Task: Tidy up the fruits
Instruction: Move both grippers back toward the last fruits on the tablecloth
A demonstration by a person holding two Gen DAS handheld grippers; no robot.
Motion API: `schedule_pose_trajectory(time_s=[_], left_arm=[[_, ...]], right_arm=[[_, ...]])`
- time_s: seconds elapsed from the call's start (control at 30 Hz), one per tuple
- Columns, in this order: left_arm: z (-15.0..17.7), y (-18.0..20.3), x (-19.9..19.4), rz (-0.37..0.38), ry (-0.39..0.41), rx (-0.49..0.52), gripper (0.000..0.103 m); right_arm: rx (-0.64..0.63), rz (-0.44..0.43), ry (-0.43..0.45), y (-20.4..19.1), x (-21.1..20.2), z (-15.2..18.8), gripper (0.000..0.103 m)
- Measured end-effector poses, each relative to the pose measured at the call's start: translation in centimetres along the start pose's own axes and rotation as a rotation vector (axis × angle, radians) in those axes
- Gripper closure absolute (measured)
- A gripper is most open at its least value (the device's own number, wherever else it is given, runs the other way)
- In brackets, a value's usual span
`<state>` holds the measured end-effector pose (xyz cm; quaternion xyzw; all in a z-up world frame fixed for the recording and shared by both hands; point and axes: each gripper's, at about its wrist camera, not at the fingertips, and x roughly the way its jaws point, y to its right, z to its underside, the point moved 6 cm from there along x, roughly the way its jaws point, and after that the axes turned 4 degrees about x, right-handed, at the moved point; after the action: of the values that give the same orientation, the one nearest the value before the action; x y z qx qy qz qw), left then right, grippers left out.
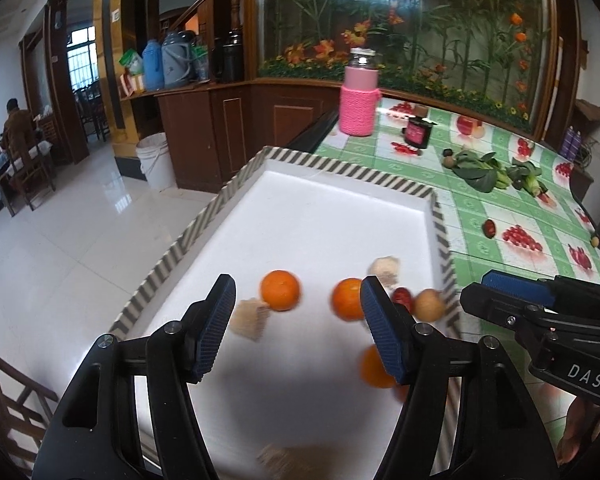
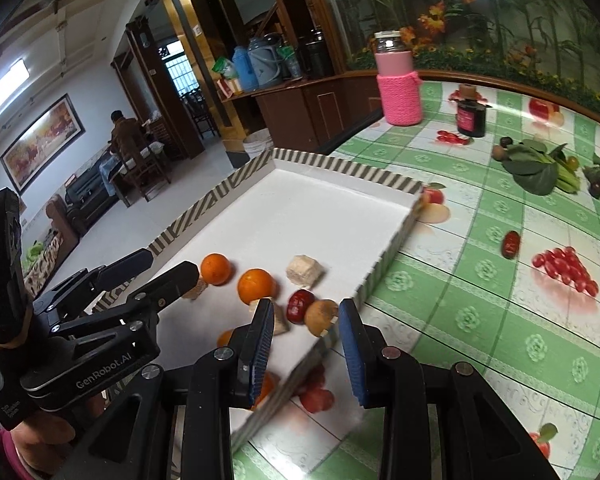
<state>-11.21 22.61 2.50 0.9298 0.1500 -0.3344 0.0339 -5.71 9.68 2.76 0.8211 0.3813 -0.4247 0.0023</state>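
A white tray with a striped rim point(image 1: 204, 220) point(image 2: 204, 204) holds oranges point(image 1: 280, 290) point(image 2: 256, 286), a red date point(image 1: 403, 298) point(image 2: 299, 306), a tan round fruit point(image 1: 429, 305) point(image 2: 320, 316) and pale cracker pieces point(image 1: 250, 318) point(image 2: 305, 270). My left gripper point(image 1: 298, 300) is open and empty above the tray's near half. My right gripper point(image 2: 306, 320) is open and empty over the tray's right rim; it also shows in the left wrist view point(image 1: 512, 292). Another red date point(image 1: 489, 228) point(image 2: 510, 245) lies loose on the green tablecloth.
A pink-sleeved bottle point(image 1: 359, 96) point(image 2: 398, 80), a dark jar point(image 1: 418, 132) point(image 2: 471, 118), leafy greens point(image 1: 480, 168) point(image 2: 540, 166) and small brown fruits point(image 2: 500, 152) stand further back on the table. The table's left edge drops to a tiled floor point(image 1: 80, 240).
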Motion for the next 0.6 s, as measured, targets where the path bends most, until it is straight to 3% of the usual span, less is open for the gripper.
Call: schedule_pose_trajectory(time_s=[0.6], left_arm=[[-0.5,8.1,0.1,0.093,-0.01,0.098,0.038]], right_arm=[[0.089,0.083,0.016,5.9,-3.2,1.9,0.071]])
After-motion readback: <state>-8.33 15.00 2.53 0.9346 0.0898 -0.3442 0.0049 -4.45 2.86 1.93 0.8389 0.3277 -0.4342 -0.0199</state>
